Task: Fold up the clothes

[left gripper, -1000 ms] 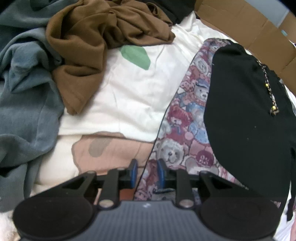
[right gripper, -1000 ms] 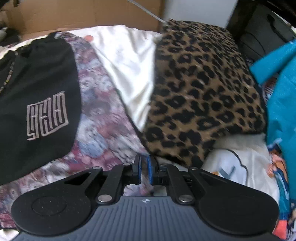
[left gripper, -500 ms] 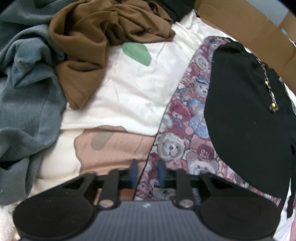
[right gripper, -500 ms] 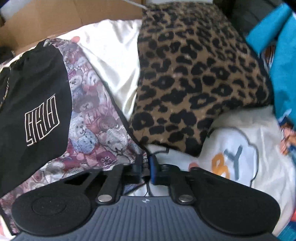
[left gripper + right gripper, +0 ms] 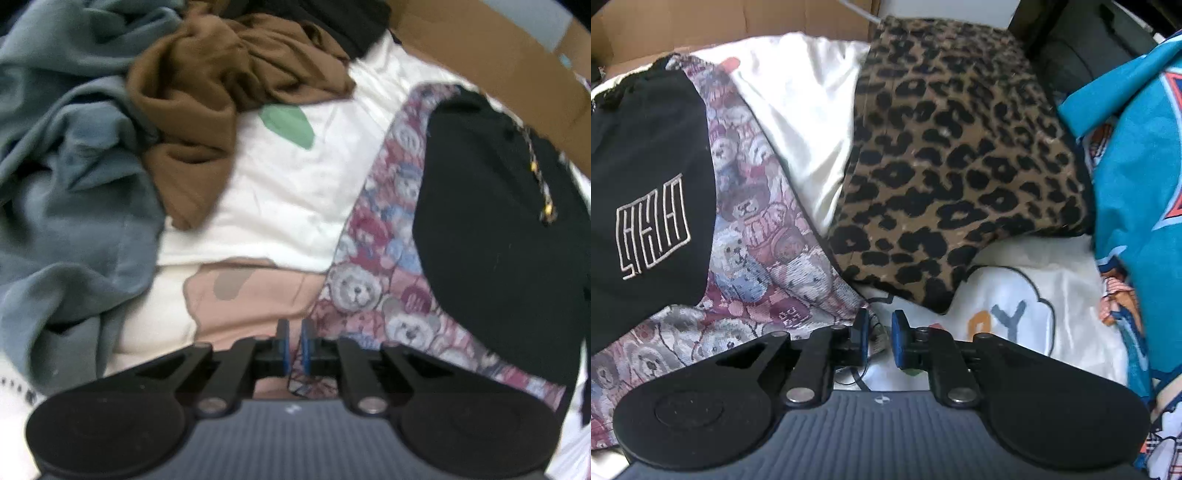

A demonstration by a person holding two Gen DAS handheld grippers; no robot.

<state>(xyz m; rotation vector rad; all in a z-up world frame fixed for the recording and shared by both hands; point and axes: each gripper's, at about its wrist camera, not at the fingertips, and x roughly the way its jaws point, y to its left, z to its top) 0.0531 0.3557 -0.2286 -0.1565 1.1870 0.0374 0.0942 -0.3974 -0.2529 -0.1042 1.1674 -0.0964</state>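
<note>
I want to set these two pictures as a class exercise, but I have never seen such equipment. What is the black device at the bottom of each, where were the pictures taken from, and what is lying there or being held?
A person holds a two-finger gripper in each hand, each carrying a camera that looks along its fingers.

The left gripper is nearly shut on the edge of the teddy-bear fabric. A black garment lies on that fabric; a brown garment and a grey-blue garment lie bunched nearby.

The right gripper is open, holding nothing, beside a leopard-print piece and turquoise cloth.
</note>
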